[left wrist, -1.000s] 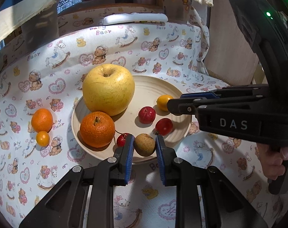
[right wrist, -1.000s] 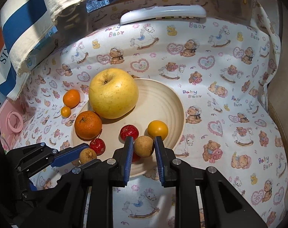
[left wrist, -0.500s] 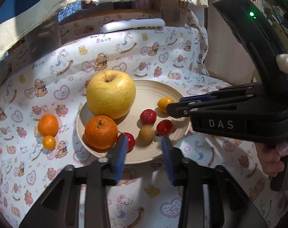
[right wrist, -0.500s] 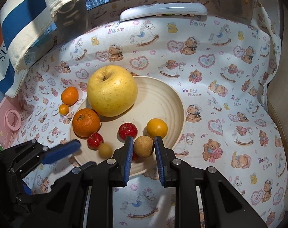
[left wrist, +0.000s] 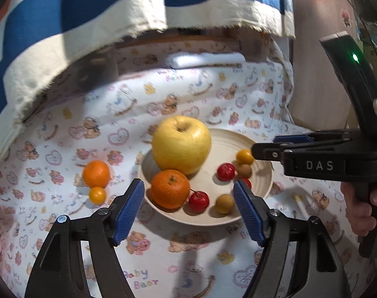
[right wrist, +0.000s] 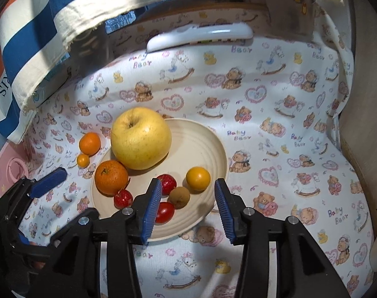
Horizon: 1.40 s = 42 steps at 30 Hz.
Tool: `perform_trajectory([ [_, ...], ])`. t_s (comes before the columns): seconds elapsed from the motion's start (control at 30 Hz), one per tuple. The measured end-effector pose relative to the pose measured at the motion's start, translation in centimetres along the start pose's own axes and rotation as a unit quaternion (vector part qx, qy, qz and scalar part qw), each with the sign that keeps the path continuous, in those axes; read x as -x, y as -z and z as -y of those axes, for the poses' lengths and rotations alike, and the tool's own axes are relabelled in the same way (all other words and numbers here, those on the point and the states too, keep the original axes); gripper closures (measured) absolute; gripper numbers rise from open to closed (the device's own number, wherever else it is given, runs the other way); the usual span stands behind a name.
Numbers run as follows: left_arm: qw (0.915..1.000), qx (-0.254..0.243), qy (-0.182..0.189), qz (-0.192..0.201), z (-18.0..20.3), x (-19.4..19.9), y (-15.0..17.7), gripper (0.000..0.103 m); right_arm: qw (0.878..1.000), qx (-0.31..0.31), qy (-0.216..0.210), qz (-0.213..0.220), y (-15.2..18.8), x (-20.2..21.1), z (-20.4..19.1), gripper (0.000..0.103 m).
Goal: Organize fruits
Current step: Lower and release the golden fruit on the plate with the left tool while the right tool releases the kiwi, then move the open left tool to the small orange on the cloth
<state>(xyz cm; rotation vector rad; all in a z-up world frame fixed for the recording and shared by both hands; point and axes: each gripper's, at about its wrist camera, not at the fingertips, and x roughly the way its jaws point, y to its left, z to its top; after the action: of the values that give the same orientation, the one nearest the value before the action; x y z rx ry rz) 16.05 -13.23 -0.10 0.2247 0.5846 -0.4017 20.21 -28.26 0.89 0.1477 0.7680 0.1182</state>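
Observation:
A cream plate (left wrist: 248, 217) (right wrist: 208, 144) holds a big yellow apple (left wrist: 181, 144) (right wrist: 141, 141), an orange (left wrist: 170, 188) (right wrist: 111, 177), small red fruits (left wrist: 225, 171) (right wrist: 168, 183), a yellow-orange fruit (left wrist: 244, 157) (right wrist: 198, 178) and two small brown fruits (left wrist: 224, 203) (right wrist: 179, 197). My left gripper (left wrist: 189, 209) is open and empty, drawn back from the plate's near rim. My right gripper (right wrist: 187, 209) is open and empty over the plate's near edge, with one brown fruit lying free just beyond its fingers. It also shows from the side in the left wrist view (left wrist: 312, 154).
A second orange (left wrist: 96, 173) (right wrist: 89, 143) and a tiny orange fruit (left wrist: 97, 195) (right wrist: 83, 160) lie on the bear-print cloth left of the plate. A white remote (right wrist: 200, 36) lies at the back. A striped cloth hangs above. A pink object (right wrist: 12, 166) sits far left.
Both grippers opened and let their brown fruits go onto the plate. Both have pulled back and risen, the left first.

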Motion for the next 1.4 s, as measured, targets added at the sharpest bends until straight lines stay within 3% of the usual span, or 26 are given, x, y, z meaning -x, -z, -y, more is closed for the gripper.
perform_trajectory([
  [0.07, 0.9998, 0.006, -0.014, 0.014, -0.4, 0.4, -0.2, 0.027, 1.000, 0.002, 0.010, 0.013, -0.1, 0.4, 0.0, 0.046],
  [0.2, 0.9982, 0.027, -0.020, 0.049, -1.7, 1.7, -0.4, 0.019, 0.999, 0.002, 0.018, 0.040, -0.3, 1.2, 0.0, 0.040],
  [0.27, 0.9962, 0.038, -0.025, 0.075, -2.3, 2.6, -0.6, 0.008, 0.998, -0.001, 0.019, 0.052, -0.3, 1.4, 0.1, 0.014],
  [0.3, 0.9947, 0.044, -0.029, 0.089, -2.5, 3.0, -0.7, 0.002, 0.998, -0.001, 0.025, 0.056, -0.3, 1.5, 0.1, 0.011],
  [0.37, 0.9921, 0.052, -0.033, 0.109, -3.0, 3.7, -0.8, 0.001, 0.997, 0.004, 0.041, 0.061, -0.4, 1.4, 0.0, 0.011],
  [0.73, 0.9915, 0.039, -0.060, 0.108, -4.1, 3.0, -0.3, 0.001, 0.996, 0.012, 0.056, 0.074, -0.2, 1.2, -0.3, 0.011],
  [0.93, 0.9895, 0.083, -0.065, 0.098, -6.5, 3.2, -0.7, 0.001, 0.995, 0.011, 0.053, 0.081, -0.2, 1.3, -0.2, 0.011],
  [1.03, 0.9882, 0.099, -0.102, 0.056, -8.0, 3.1, -1.4, 0.001, 0.995, 0.010, 0.047, 0.086, -0.2, 1.5, -0.2, 0.011],
  [1.17, 0.9850, 0.144, -0.082, 0.051, -10.8, 3.7, -1.2, 0.001, 0.995, 0.014, 0.045, 0.088, -0.2, 1.6, -0.4, 0.011],
  [1.27, 0.9823, 0.170, -0.065, 0.045, -12.7, 3.7, -0.9, 0.007, 0.995, 0.020, 0.050, 0.088, -0.1, 1.4, -0.7, 0.011],
  [1.4, 0.9790, 0.200, -0.037, 0.016, -14.4, 1.6, 0.1, 0.030, 0.995, 0.024, 0.050, 0.084, 0.1, 0.9, -0.8, 0.011],
])
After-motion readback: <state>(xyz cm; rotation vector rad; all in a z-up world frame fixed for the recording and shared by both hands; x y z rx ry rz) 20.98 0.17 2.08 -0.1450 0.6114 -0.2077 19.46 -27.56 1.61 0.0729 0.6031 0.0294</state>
